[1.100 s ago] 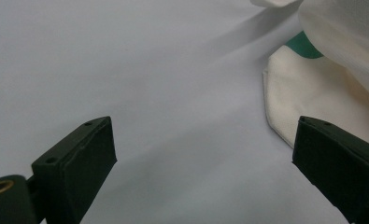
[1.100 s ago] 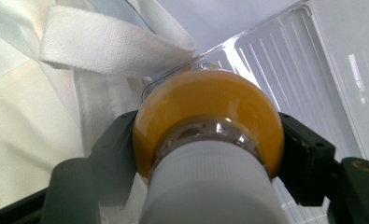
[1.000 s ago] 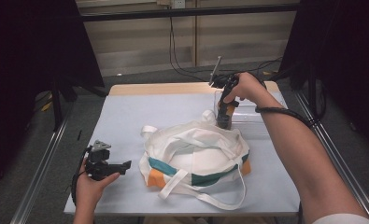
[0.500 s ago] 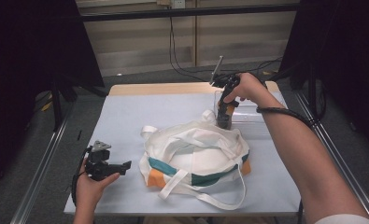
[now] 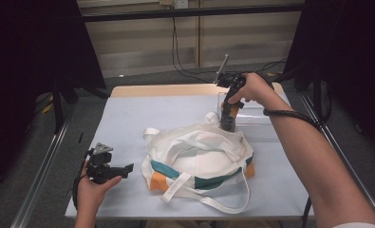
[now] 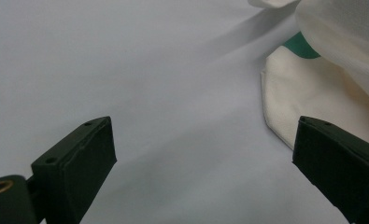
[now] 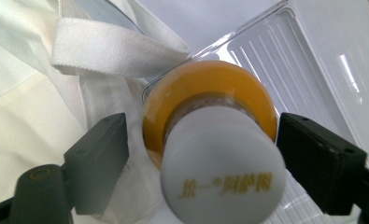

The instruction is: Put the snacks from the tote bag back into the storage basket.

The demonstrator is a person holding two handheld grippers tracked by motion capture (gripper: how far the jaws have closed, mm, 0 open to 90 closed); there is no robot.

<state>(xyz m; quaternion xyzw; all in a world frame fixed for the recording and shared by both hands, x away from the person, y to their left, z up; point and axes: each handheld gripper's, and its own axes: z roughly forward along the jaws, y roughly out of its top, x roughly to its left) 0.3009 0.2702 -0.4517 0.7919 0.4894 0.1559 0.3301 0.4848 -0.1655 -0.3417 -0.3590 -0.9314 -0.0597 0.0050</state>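
Right gripper [image 7: 198,154]: its jaws have just been opening — a second ago they were nearly shut; now they stand apart on either side of the bottle, a gap visible at each pad, so nothing is gripped.
Bottle [image 7: 210,135]: orange body, white cap with yellow print, standing upright between the right jaws; in the high view it [image 5: 228,116] sits at the far edge of the bag, just beside the clear tray.
Clear tray [image 7: 303,79]: ribbed transparent plastic, right behind the bottle.
Bag [image 5: 199,159]: white cloth tote with a teal band and orange corners, lying mid-table with its straps loose — same place as in the earlier frames.
Left gripper [image 6: 205,163]: jaws wide apart over bare table [image 6: 126,70], holding nothing; the bag's corner [image 6: 308,98] lies near its right jaw.
Change in position: neither hand has shifted; only the right jaws differ.
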